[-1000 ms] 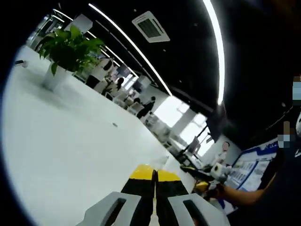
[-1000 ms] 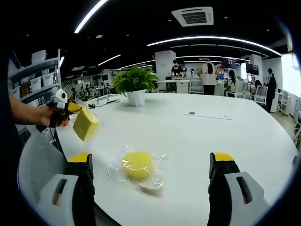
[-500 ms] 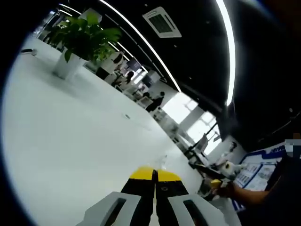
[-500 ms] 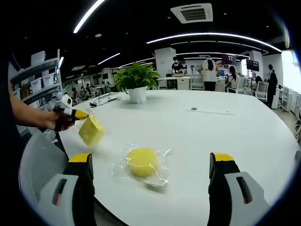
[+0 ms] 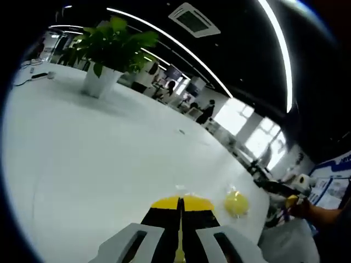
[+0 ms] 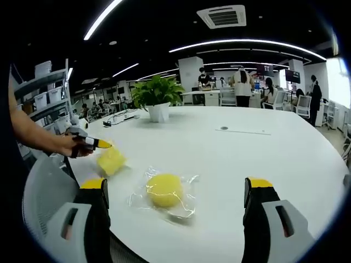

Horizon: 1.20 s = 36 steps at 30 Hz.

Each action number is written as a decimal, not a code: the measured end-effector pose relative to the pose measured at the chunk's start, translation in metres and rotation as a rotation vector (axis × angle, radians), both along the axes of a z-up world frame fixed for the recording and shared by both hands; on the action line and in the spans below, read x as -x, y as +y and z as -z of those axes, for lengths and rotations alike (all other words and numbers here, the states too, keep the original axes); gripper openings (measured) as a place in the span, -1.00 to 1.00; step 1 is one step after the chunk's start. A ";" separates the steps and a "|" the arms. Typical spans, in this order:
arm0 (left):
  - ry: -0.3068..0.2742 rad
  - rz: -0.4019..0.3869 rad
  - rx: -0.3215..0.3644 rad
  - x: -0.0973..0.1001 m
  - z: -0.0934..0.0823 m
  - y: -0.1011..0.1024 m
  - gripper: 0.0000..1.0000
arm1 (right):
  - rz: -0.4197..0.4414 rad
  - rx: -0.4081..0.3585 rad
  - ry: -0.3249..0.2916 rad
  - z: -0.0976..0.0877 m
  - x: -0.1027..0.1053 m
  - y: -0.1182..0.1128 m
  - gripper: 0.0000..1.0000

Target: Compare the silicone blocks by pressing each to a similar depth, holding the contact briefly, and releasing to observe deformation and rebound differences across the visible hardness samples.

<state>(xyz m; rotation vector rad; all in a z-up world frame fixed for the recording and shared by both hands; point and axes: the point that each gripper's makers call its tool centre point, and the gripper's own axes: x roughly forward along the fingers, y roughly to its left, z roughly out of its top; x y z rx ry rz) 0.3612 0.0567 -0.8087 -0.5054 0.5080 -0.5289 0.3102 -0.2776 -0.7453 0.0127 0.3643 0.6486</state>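
the right tool (image 6: 175, 192) stands wide, its two yellow-tipped jaws far apart at the bottom of the right gripper view, with nothing between them. beyond the gap, a round yellow silicone block (image 6: 164, 190) lies on the white counter (image 6: 247, 153), sealed in a clear plastic bag (image 6: 182, 201) that spreads flat around it.

to the left in the same view, the left tool (image 6: 98, 144) comes in from the edge, carried by a person's hand (image 6: 68, 146). its yellow tips touch the upper corner of a yellow cube block (image 6: 111, 160). the cube sits tilted near the counter's near edge, apart from the bagged round block; whether its underside rests fully on the counter cannot be told.

in the left gripper view, the left tool (image 5: 180, 204) has its jaws drawn together, with a thin dark seam between the yellow tips. what is pinched there cannot be told from this view. the round yellow silicone block (image 5: 236, 202) lies to the right of the tips, on the counter (image 5: 82, 159).

a potted plant (image 6: 158, 98) in a white pot stands farther back on the counter, well apart from both blocks. cables (image 6: 122, 116) lie to its left. people stand at desks in the background.
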 end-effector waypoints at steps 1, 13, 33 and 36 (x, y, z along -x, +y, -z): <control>0.005 0.003 0.001 0.000 0.001 -0.001 -1.00 | -0.001 0.001 0.001 0.001 0.000 0.000 0.93; 0.043 0.010 -0.043 0.002 0.016 -0.007 -1.00 | 0.014 -0.013 0.008 0.000 -0.001 -0.003 0.93; 0.102 -0.021 -0.036 0.007 0.033 -0.003 -1.00 | 0.015 -0.025 0.025 0.004 0.003 -0.001 0.93; 0.103 -0.029 -0.040 0.007 0.033 -0.004 -1.00 | 0.013 -0.026 0.028 0.005 0.003 0.000 0.93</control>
